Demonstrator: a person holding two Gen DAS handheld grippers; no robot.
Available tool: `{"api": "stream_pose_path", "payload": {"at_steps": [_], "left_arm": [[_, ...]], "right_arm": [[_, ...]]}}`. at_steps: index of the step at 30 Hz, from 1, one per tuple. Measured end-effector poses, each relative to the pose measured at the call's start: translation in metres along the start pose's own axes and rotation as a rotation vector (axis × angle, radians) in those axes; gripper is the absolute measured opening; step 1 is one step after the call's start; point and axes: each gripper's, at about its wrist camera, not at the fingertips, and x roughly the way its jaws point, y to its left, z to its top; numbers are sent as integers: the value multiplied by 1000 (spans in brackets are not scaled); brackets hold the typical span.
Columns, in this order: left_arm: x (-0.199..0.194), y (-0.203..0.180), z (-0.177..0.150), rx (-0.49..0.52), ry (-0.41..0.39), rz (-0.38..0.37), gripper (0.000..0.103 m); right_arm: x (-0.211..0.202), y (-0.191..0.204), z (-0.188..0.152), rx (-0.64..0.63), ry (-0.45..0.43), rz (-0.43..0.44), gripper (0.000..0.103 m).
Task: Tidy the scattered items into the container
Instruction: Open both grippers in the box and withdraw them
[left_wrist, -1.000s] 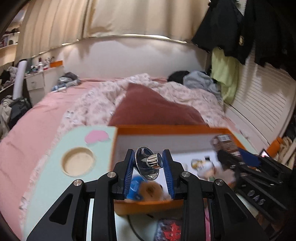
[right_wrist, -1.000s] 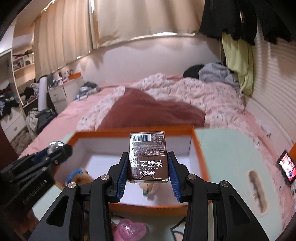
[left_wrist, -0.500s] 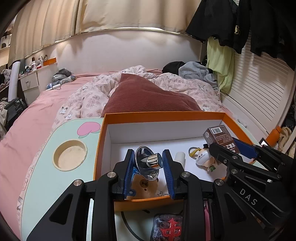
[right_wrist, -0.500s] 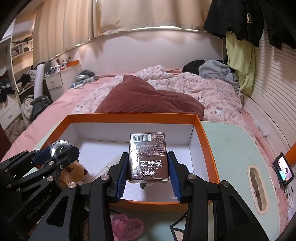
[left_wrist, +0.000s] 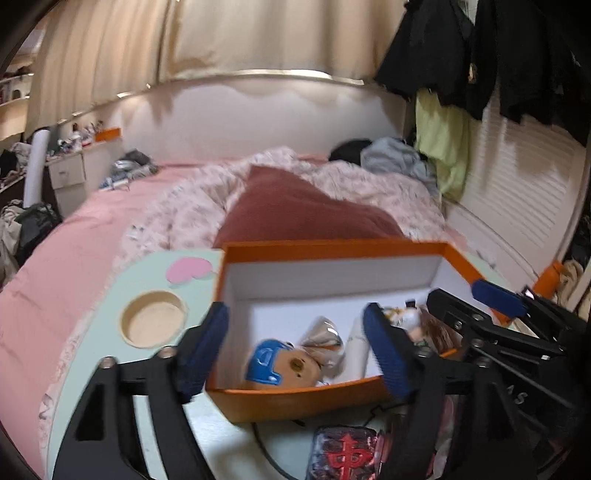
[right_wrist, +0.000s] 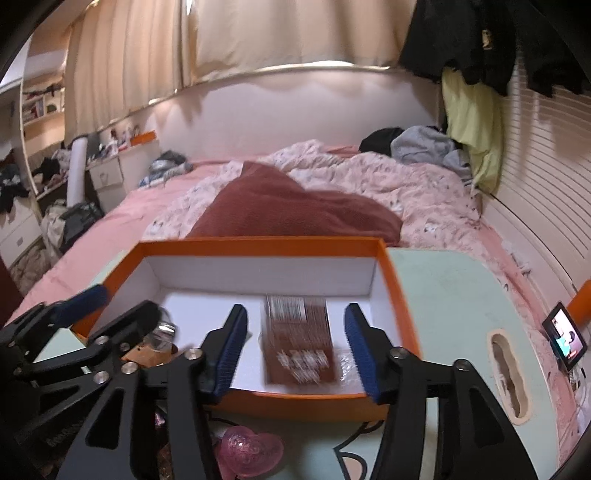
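We note the orange cardboard box (right_wrist: 391, 280), white inside, at mid-frame; both tongs hang over it with jaws opening and pads clear of everything. The right gripper (right_wrist: 295, 347) has let the stiff brown carton (right_wrist: 299, 343) go, blurred in the box between its pads, and it may tip. The left gripper (left_wrist: 299, 347) frees the shiny metal piece (left_wrist: 325, 339), which could roll against the plush bear (left_wrist: 284, 365).

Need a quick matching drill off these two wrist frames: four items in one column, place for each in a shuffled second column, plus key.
Items
1. brown carton
2. pink heart
3. bear toy with blue cap
4. small screen

Places
A. on the table, outside the orange box's near wall
B. in the box, between the opening right gripper's pads, untouched
C. far right, at the table's edge
D. in the box, between the opening left gripper's pads

Pairs: 1-B, 2-A, 3-D, 4-C
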Motion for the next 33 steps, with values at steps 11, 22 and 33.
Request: {"api": "stream_pose_path", "payload": {"at_steps": [11, 22, 33], "left_arm": [[-18, 2, 5, 48, -8, 4, 81], [-74, 24, -17, -94, 195, -167, 81], [-52, 17, -54, -59, 262, -126, 81]], "right_arm": [[-17, -7, 4, 41, -43, 13, 69], [-63, -9, -12, 19, 177, 150, 69], [-51, -27, -55, 105, 266, 133, 41]]}}
